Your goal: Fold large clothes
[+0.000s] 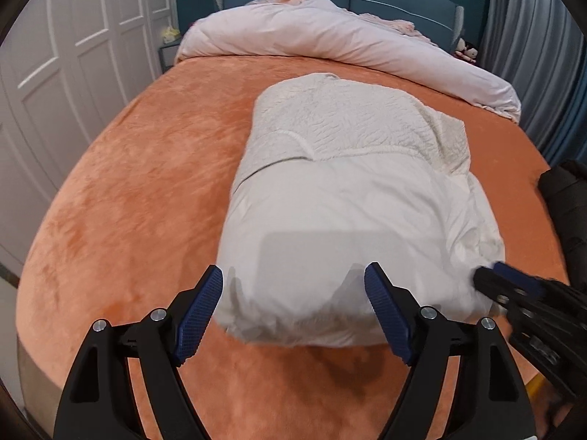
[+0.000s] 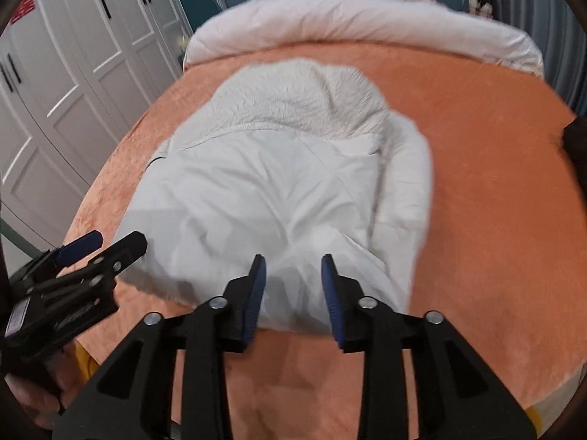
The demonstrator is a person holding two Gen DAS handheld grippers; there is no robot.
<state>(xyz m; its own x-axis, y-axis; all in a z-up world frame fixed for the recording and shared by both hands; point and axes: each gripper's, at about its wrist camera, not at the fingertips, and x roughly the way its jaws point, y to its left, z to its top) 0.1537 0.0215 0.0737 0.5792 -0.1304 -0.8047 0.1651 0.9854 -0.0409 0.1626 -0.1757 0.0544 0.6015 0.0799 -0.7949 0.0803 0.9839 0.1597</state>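
finishing the fold: left gripper spread wide and right gripper half-spread, both empty at the near edge of the folded white garment; next, probably tidy its loose right side.

smooth white cloth garment with nubbly, seemingly fleecy lining; plush orange bedspread; matt panelled wardrobe doors.

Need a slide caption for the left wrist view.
Open left tongs hover at the near edge of a folded white garment on an orange bedspread.

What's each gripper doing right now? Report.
Left gripper: jaws open, holding nothing.
Right gripper: jaws partly open, nothing gripped, over the folded white garment.
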